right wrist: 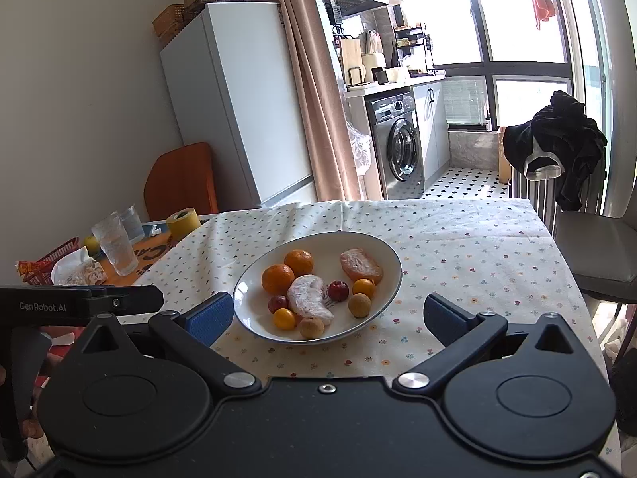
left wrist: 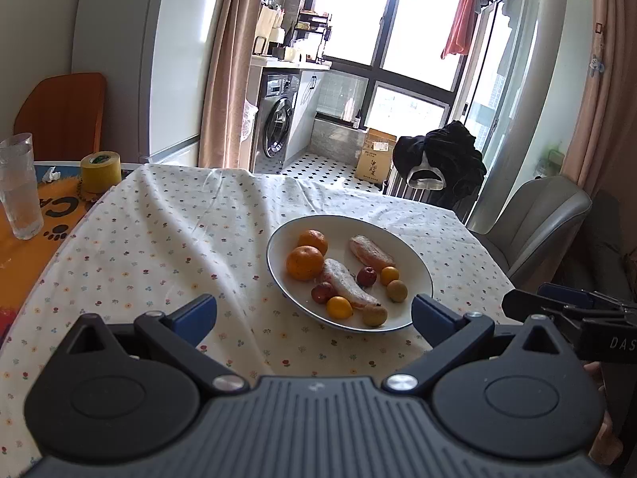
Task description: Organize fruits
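The floral tablecloth (right wrist: 458,239) lies bare from 12 to 3 o'clock of the white plate (right wrist: 382,251). Your fruits sit on that plate: two mandarins (right wrist: 278,279) at 10 o'clock. Your left gripper (left wrist: 314,310) and right gripper (right wrist: 326,314) hover level, jaws apart, empty.

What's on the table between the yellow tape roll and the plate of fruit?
Nothing but bare flowered tablecloth between the yellow tape roll and the plate. The left wrist view shows it best; the right wrist view agrees.

Tape roll (left wrist: 101,171), glass (left wrist: 19,187), washer (right wrist: 400,147)
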